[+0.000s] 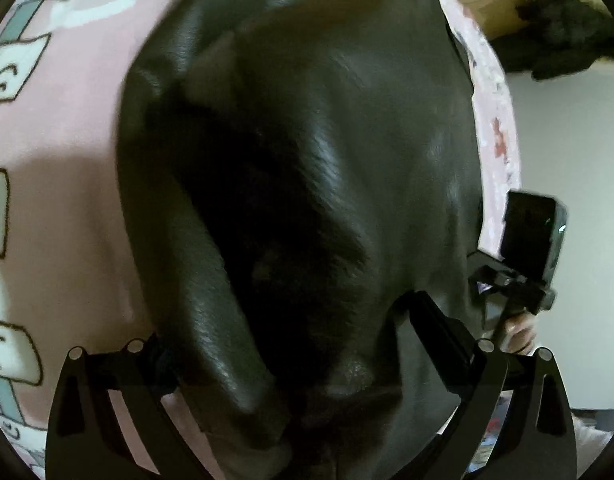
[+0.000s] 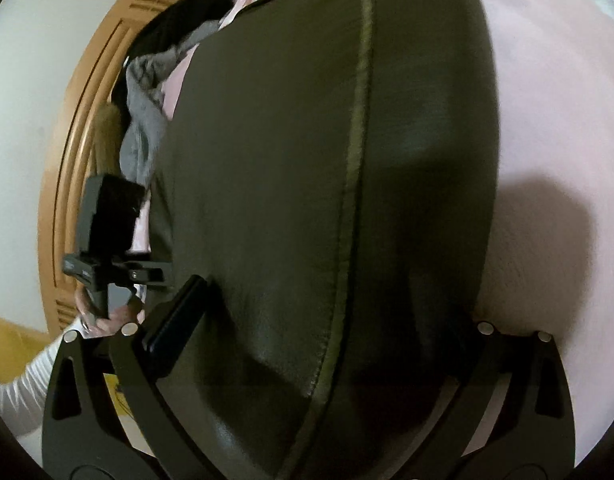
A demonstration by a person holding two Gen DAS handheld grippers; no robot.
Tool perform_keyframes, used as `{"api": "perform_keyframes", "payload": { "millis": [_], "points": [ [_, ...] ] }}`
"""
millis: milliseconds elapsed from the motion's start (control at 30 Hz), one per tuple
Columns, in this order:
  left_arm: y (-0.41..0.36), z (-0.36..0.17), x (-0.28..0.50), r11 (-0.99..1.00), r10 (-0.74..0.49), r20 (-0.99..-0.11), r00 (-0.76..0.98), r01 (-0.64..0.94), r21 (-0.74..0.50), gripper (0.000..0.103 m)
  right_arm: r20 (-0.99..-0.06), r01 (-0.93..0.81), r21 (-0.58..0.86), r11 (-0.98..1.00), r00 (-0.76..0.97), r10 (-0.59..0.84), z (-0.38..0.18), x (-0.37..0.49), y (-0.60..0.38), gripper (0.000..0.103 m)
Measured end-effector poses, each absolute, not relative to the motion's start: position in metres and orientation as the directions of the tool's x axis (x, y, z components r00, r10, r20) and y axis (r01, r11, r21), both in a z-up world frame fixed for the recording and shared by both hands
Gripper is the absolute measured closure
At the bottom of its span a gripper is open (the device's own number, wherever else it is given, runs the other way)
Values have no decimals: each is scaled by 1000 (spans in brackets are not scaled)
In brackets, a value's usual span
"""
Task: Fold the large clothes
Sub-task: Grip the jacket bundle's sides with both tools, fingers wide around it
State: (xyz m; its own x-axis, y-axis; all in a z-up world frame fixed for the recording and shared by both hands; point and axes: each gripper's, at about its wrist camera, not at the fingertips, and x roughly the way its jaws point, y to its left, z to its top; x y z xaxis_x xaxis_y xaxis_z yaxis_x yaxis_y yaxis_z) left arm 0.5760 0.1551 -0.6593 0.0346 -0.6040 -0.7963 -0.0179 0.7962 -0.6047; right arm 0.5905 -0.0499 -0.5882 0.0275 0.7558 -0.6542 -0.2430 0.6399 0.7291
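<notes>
My left tongs (image 1: 295,344) stand wide, dark leather-like garment (image 1: 315,152) bunched between the fingers; I cannot tell whether the pads press it. My right tongs (image 2: 327,320) are spread to their widest, the garment (image 2: 307,180) lying flat between the fingers, its stitched seam (image 2: 357,140) running up the middle, pads not pressing. The garment lies on a pink blanket (image 1: 67,152) with printed figures. In the right view, a hand (image 2: 103,316) with a pale sleeve holds the other handle. Grey clothing (image 2: 145,120) lies beyond the garment's left edge, near a wooden door (image 2: 91,120).
</notes>
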Motion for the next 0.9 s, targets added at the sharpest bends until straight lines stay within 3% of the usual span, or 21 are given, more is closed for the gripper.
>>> {"api": "perform_keyframes", "payload": {
  "millis": [100, 233, 333, 500, 600, 900],
  "points": [
    [157, -658, 572, 801, -594, -803, 54, -50, -596, 20, -665, -266, 712, 650, 46, 746, -590, 588, -50, 5],
    [170, -649, 569, 790, -599, -796, 83, -102, -605, 44, -737, -261, 635, 727, 77, 671, -584, 587, -33, 5],
    [174, -646, 566, 782, -605, -791, 91, -115, -612, 56, -746, -258, 619, 741, 100, 658, -579, 583, -32, 12],
    [179, -651, 567, 756, -630, -770, 99, -150, -637, 61, -696, -183, 689, 701, 103, 711, -572, 580, -48, 52],
    [186, -641, 562, 755, -629, -769, 112, -149, -639, 64, -656, -169, 731, 661, 94, 749, -561, 577, -52, 70],
    [190, -606, 544, 773, -605, -788, 115, -152, -616, 69, -598, -182, 779, 600, 73, 798, -527, 556, -48, 81]
  ]
}}
